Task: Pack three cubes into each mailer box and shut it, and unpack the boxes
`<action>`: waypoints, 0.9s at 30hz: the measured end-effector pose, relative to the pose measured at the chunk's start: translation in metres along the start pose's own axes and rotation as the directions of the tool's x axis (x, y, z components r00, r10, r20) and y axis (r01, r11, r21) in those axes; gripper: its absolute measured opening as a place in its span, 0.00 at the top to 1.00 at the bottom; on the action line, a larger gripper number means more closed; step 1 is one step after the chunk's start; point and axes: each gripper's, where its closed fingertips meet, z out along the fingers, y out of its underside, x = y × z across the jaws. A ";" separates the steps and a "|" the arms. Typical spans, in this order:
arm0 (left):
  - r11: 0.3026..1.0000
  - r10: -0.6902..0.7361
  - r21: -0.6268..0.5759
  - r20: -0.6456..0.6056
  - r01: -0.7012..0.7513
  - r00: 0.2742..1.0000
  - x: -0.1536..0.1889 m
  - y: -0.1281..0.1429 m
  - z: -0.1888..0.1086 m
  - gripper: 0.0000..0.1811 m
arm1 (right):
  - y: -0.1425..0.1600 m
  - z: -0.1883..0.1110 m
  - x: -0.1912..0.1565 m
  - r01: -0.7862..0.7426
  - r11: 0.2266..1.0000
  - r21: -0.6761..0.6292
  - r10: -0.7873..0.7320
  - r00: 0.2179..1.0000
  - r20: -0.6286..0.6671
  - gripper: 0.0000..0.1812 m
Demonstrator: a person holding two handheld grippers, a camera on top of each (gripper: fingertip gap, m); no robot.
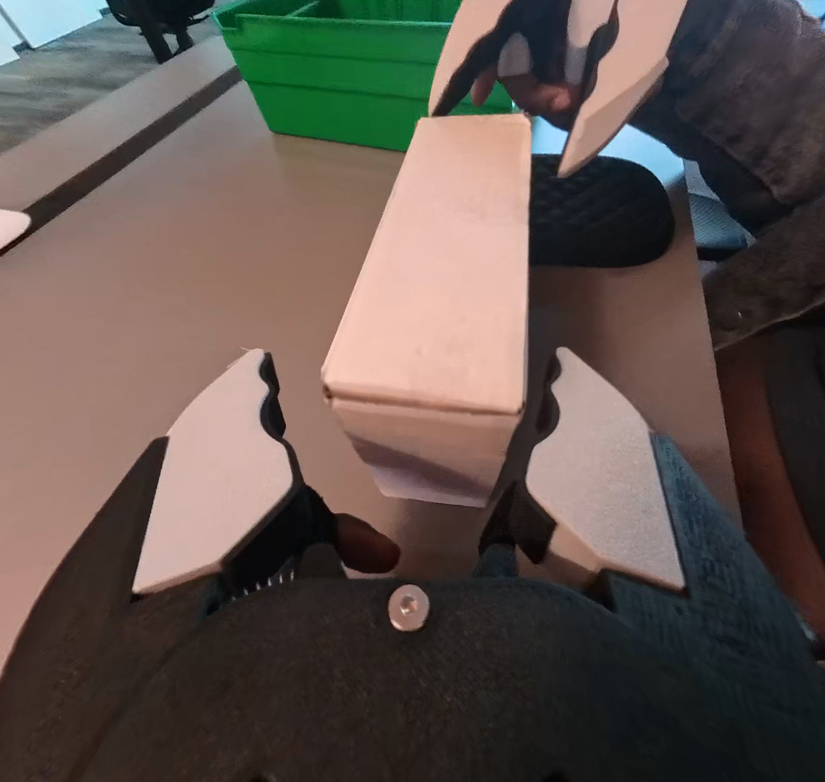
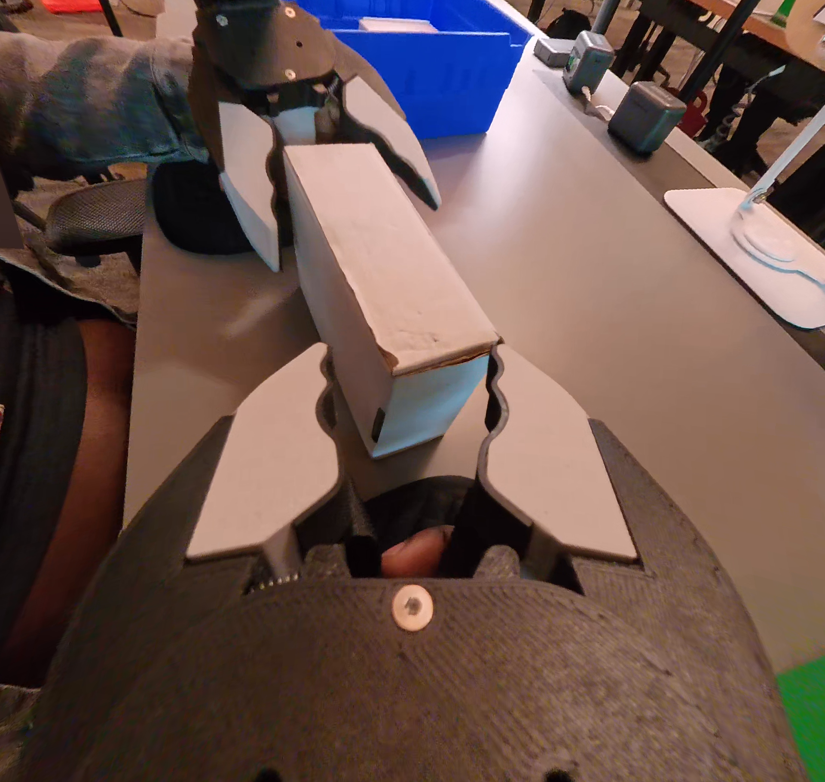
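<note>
- A long closed cardboard box (image 1: 439, 269) lies on the bench (image 1: 156, 292), with one hand-held gripper at each short end.
- The left hand-held gripper (image 1: 413, 359) is open. Its fingers stand wide on both sides of the near end of the box; the right finger is just beside the box wall, the left finger is clearly apart from it.
- The right hand-held gripper (image 2: 408, 350) is also open. It straddles the opposite end, and both fingertips sit very near the top corners of the box; I cannot tell whether they touch.
- In the left wrist view, the right hand-held gripper comes down from above the far end, one tip at the top edge of the box.
- The box lies close to the bench edge on the person's side, where a black chair seat (image 1: 598, 211) shows below.
- A green bin (image 1: 339, 73) stands beyond one end and a blue bin (image 2: 424, 59) beyond the other, both a little apart from the box.
- On the side away from the person the bench is bare and wide, until a white lamp base (image 2: 736, 242) and two small grey devices (image 2: 645, 117) near the far edge.
</note>
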 end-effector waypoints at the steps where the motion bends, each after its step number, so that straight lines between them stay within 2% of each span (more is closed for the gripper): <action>1: 1.000 0.017 -0.015 -0.007 -0.017 1.000 0.001 0.001 0.003 0.40 | -0.001 0.000 0.000 -0.004 1.000 0.008 0.004 1.000 -0.001 0.65; 3: 0.996 0.058 -0.065 -0.018 -0.059 0.998 0.005 0.007 0.010 0.44 | -0.001 0.000 0.001 -0.012 1.000 0.012 0.012 1.000 -0.004 0.69; 7: 0.996 0.074 -0.046 0.017 -0.073 0.997 0.002 0.006 0.011 0.49 | 0.000 -0.002 0.002 -0.001 1.000 0.005 0.001 1.000 -0.022 0.71; 9: 0.997 0.070 -0.031 0.024 -0.070 0.997 0.001 0.005 0.009 0.51 | -0.001 -0.005 -0.001 0.053 0.998 -0.014 -0.054 0.998 -0.015 0.72; 11: 0.997 0.075 -0.032 0.027 -0.074 0.997 0.001 0.005 0.009 0.52 | -0.016 -0.007 -0.006 0.186 0.982 0.034 -0.185 0.982 -0.045 0.70; 13: 0.997 0.075 -0.033 0.028 -0.074 0.997 0.002 0.005 0.009 0.52 | -0.032 -0.007 -0.017 0.357 0.931 0.069 -0.350 0.932 -0.095 0.72; 17: 0.997 0.073 -0.036 0.022 -0.072 0.997 0.002 0.005 0.009 0.52 | -0.037 0.008 -0.027 0.546 0.837 -0.031 -0.543 0.823 -0.169 0.75; 19: 0.997 0.070 -0.042 0.012 -0.070 0.997 0.004 0.006 0.009 0.52 | -0.035 0.011 -0.020 0.596 0.797 -0.095 -0.601 0.769 -0.215 0.77; 21: 0.997 0.066 -0.044 0.005 -0.066 0.998 0.004 0.007 0.010 0.52 | -0.038 0.010 -0.020 0.614 0.783 -0.100 -0.618 0.751 -0.231 0.79; 24: 0.996 0.073 -0.044 0.000 -0.073 0.997 0.005 0.007 0.010 0.53 | -0.040 0.009 -0.020 0.637 0.761 -0.124 -0.647 0.729 -0.224 0.77; 27: 0.996 0.076 -0.045 -0.002 -0.076 0.997 0.006 0.007 0.010 0.53 | -0.043 0.010 -0.020 0.692 0.700 -0.177 -0.713 0.663 -0.228 0.75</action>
